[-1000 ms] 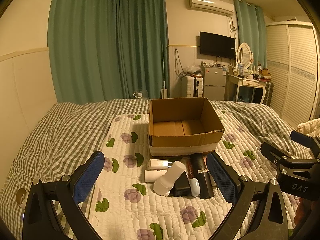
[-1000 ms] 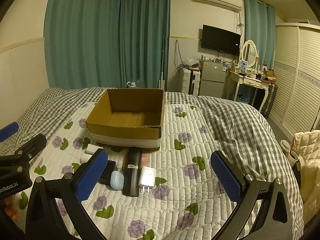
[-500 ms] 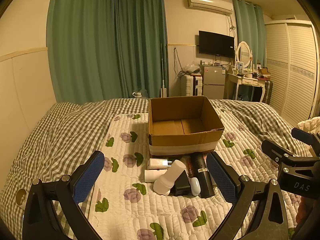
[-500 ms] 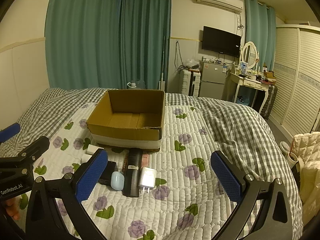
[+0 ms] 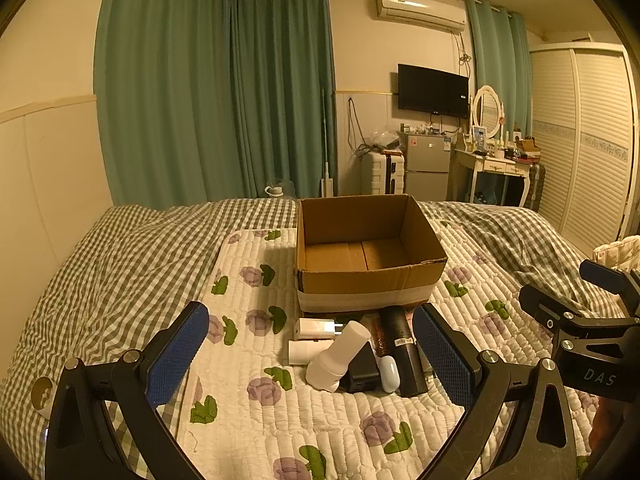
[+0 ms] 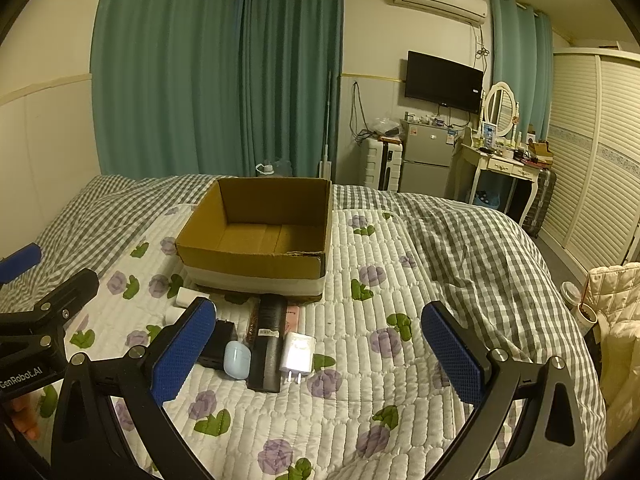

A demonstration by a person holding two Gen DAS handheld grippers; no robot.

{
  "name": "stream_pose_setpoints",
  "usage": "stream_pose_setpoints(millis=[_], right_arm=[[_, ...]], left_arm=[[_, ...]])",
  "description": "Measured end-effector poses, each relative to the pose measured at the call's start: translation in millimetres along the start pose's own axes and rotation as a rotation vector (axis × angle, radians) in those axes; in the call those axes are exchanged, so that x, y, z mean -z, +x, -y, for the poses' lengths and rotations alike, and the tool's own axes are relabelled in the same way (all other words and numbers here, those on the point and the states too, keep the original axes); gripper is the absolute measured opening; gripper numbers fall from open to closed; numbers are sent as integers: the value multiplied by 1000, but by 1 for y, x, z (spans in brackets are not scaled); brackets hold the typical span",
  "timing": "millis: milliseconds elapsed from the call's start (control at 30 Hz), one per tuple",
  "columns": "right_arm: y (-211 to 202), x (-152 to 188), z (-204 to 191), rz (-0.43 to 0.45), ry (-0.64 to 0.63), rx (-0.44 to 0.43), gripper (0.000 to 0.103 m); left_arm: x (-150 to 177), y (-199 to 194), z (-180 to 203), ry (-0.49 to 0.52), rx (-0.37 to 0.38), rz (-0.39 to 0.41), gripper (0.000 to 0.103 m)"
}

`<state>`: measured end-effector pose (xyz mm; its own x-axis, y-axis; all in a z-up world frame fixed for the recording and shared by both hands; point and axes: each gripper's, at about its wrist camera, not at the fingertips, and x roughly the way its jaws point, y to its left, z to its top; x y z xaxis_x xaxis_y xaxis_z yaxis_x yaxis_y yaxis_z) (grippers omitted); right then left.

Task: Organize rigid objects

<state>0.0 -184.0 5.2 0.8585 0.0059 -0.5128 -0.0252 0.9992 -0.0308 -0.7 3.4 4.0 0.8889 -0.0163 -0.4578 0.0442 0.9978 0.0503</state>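
Observation:
An empty open cardboard box (image 5: 370,278) (image 6: 256,264) stands on the bed. In front of it lies a cluster of small items: a white cylinder (image 5: 339,355), a tall black box (image 5: 402,350) (image 6: 269,344), a pale blue earbud case (image 5: 389,373) (image 6: 237,359), a black charger (image 5: 363,370) (image 6: 219,345), a white plug adapter (image 5: 314,328) and a white wall charger (image 6: 297,356). My left gripper (image 5: 320,354) is open above the cluster. My right gripper (image 6: 318,354) is open, just right of it. Both are empty.
The bed has a white floral quilt (image 5: 256,400) over a grey checked duvet (image 6: 472,248). Green curtains (image 5: 216,92), a fridge (image 5: 426,172), a TV and a dressing table stand beyond the bed. A cream padded item (image 6: 616,320) lies at the right.
Both grippers have drifted very slightly; the view barely shifts. Nothing on the bed has moved.

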Motion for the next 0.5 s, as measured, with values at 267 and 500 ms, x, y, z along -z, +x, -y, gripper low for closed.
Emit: stream_pose_setpoints(millis=[267, 500], right_arm=[[-3, -2, -1, 2, -7, -3, 103], [-2, -4, 2, -9, -14, 6, 103]], left_arm=[[-6, -3, -1, -6, -20, 6, 103], [-9, 6, -1, 9, -13, -17, 103]])
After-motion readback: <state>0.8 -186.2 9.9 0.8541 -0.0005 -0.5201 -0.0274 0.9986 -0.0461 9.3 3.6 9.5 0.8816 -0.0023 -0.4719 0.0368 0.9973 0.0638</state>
